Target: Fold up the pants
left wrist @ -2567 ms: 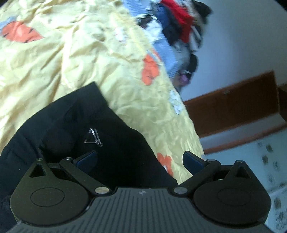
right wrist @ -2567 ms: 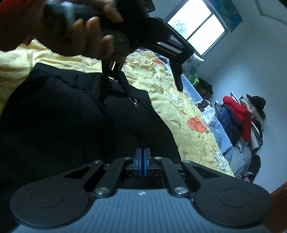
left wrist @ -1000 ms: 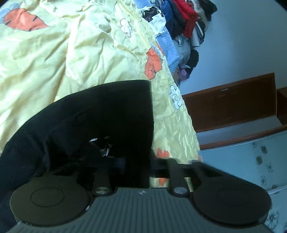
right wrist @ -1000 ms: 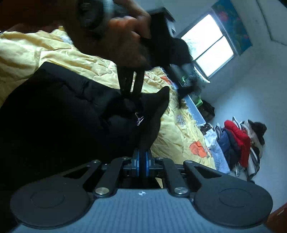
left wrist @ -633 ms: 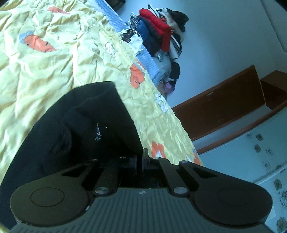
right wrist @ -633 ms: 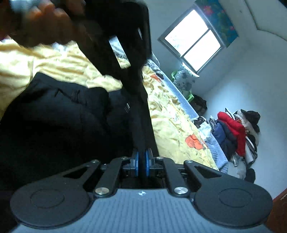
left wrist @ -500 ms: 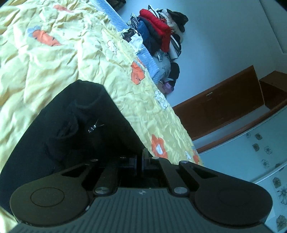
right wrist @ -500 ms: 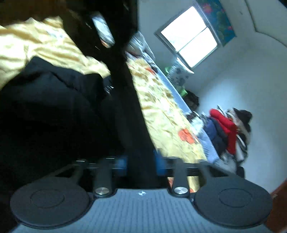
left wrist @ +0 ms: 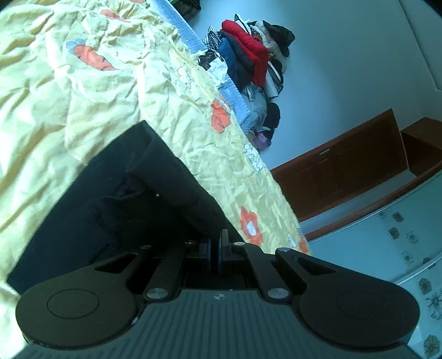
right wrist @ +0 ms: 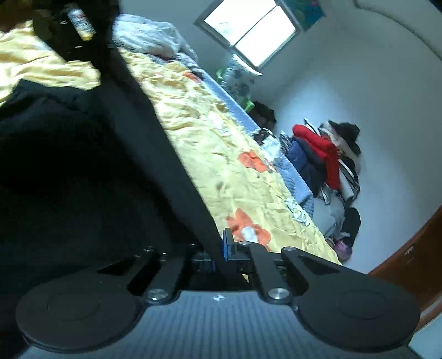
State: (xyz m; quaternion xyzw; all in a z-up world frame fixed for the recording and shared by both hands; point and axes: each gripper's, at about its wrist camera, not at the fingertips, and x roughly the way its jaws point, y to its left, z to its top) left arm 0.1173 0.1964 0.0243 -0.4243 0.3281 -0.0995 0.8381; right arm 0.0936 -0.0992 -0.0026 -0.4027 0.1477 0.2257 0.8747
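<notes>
The black pants lie on a yellow bedspread with orange flowers. My left gripper is shut on the near edge of the pants and holds a raised fold of the cloth. In the right wrist view the pants fill the left side. My right gripper is shut on a taut black edge of the pants that runs up and to the left. The left gripper's black body shows at the top left of that view.
A pile of clothes with a red garment sits beyond the bed's far edge, also in the right wrist view. A brown wooden cabinet stands by the wall. A window is behind the bed.
My left gripper went from open to shut on the pants edge and lifted it. Both grippers have pulled the cloth up and it now stretches taut between them.
</notes>
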